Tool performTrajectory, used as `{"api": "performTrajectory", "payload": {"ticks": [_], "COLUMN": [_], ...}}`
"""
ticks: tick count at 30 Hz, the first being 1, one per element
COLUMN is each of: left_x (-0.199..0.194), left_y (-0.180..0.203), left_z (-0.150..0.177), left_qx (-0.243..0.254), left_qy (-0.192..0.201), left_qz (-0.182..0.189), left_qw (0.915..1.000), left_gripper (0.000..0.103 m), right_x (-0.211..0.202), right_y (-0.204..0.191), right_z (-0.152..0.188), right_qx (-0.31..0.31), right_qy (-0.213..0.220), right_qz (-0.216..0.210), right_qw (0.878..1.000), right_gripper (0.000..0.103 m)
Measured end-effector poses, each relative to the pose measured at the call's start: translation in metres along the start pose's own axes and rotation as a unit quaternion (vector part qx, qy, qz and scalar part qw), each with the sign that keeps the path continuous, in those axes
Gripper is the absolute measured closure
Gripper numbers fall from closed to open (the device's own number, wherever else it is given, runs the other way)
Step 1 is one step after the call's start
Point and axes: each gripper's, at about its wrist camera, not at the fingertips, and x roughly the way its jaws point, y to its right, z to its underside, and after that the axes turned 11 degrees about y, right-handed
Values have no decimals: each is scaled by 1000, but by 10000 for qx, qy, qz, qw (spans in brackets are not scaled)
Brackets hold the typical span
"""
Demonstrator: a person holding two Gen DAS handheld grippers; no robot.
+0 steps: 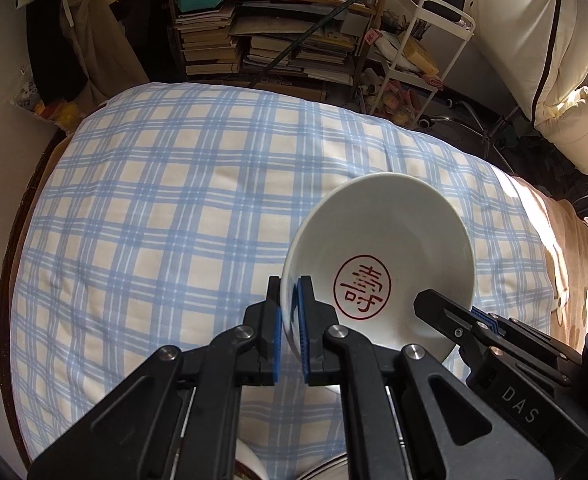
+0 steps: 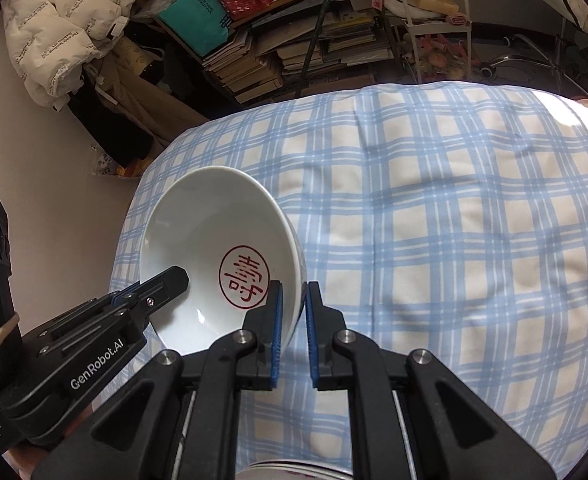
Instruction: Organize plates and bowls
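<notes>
One white bowl (image 1: 377, 252), red seal inside, rim pinched by left gripper (image 1: 290, 320) and right gripper (image 2: 294, 320), above checked cloth (image 1: 154, 200)

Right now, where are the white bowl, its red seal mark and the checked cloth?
white bowl (image 1: 377, 216), left wrist view, upper inner wall.
red seal mark (image 2: 245, 277), right wrist view, its centre.
checked cloth (image 1: 154, 220), left wrist view, bare middle.
</notes>
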Motion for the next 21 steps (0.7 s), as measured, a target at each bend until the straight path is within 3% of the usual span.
{"api": "performTrajectory", "payload": {"ticks": [21], "left_x": [-92], "left_y": [-94], "left_z": [90], "left_qx": [-485], "left_qy": [207], "left_qz": [-454], "left_qw": [9976], "left_gripper": [93], "right_x": [-45], "right_y": [-95], "right_z": [108], "right_qx": [-426], "right_qy": [-218], "right_qz": [-631], "right_qw": [9969], "right_gripper": [88]}}
